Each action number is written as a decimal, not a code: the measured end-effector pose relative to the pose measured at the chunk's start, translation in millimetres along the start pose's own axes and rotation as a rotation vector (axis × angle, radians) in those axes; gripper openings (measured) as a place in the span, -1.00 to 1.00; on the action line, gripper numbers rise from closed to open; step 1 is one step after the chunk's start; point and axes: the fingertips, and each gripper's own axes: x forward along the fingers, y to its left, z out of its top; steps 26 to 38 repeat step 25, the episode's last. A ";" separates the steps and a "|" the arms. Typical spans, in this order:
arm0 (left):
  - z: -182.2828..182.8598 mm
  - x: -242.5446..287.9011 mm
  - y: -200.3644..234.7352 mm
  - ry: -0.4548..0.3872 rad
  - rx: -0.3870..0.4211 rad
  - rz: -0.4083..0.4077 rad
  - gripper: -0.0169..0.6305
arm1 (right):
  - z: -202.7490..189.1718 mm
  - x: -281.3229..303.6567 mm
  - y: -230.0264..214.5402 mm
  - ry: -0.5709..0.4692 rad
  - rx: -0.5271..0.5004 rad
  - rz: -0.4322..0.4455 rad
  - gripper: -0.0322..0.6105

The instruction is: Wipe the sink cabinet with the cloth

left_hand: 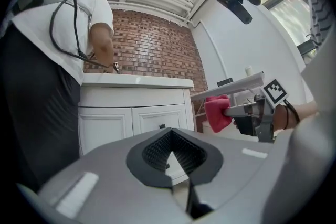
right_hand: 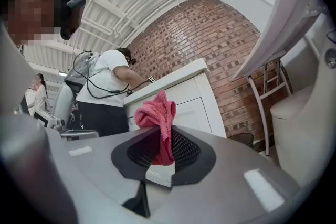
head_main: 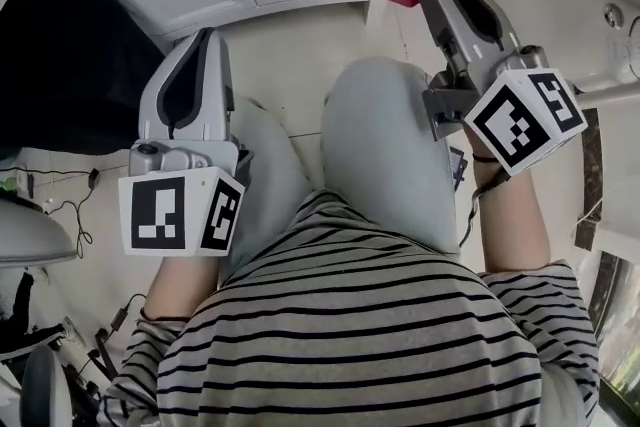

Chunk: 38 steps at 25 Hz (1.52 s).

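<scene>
White sink cabinet (left_hand: 107,126), brick wall (left_hand: 157,50)

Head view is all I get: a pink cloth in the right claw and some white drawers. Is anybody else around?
Observer: Yes. The right gripper view shows a person in a white shirt leaning over the top of the sink cabinet.
Operator: What's behind that cabinet?
Observer: A red brick wall.
Operator: Is the left claw holding anything?
Observer: No. Its own view shows the left claw shut with nothing between its jaws; only the right claw grips the cloth.
</scene>
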 end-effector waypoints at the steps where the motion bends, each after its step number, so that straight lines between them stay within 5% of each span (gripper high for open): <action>1: -2.0 -6.9 -2.3 -0.001 -0.009 0.000 -0.94 | -1.7 -7.5 8.7 -0.005 0.008 -0.003 -0.71; 18: -6.2 -47.6 2.5 0.002 -0.011 0.047 -0.94 | 2.0 -29.3 51.5 -0.038 0.044 0.017 -0.72; 38: -5.4 -49.6 1.6 0.004 -0.001 0.058 -0.94 | 1.1 -32.2 51.4 -0.038 0.052 0.020 -0.72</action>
